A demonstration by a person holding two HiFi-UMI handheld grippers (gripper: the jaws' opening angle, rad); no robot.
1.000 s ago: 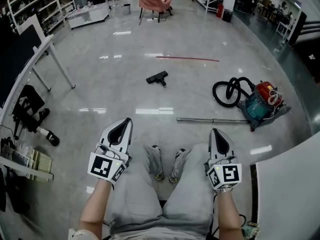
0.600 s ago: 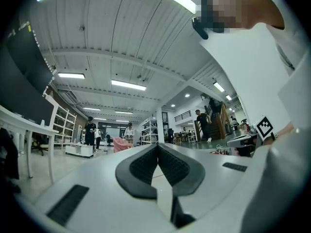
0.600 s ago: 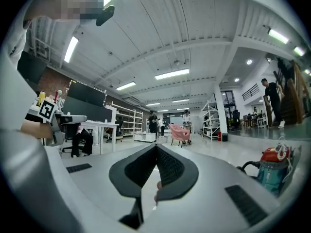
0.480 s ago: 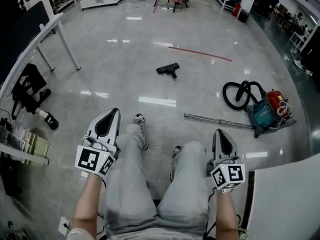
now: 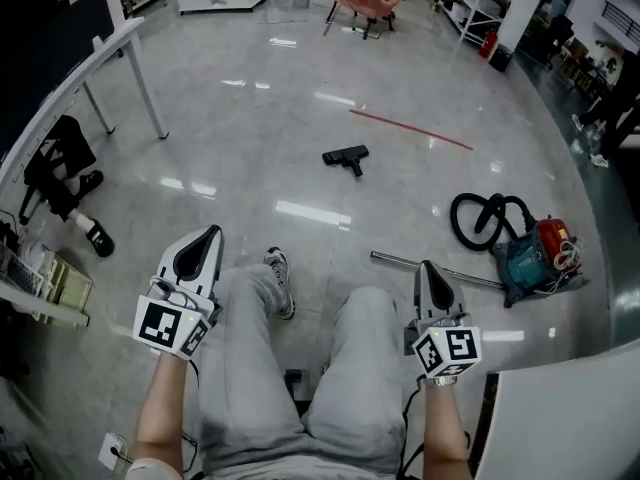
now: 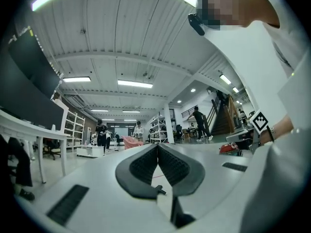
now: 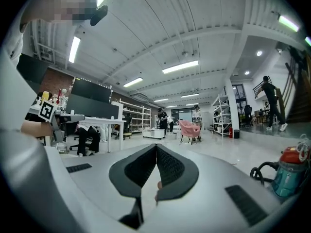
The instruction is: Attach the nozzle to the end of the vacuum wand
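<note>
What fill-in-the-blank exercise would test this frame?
The nozzle lies on the ___, apart from the wand.
The left gripper and right gripper are both ___, holding nothing.
The black hose runs into the red and teal ___.
Missing: floor; shut; vacuum.

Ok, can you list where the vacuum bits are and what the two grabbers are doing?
vacuum cleaner: red and teal, on the floor, black hose looped beside it
vacuum wand: flat on the floor, one end by the vacuum cleaner
nozzle: on the floor, apart from the vacuum wand
left gripper: shut, empty
right gripper: shut, empty
nozzle attached: no
</note>
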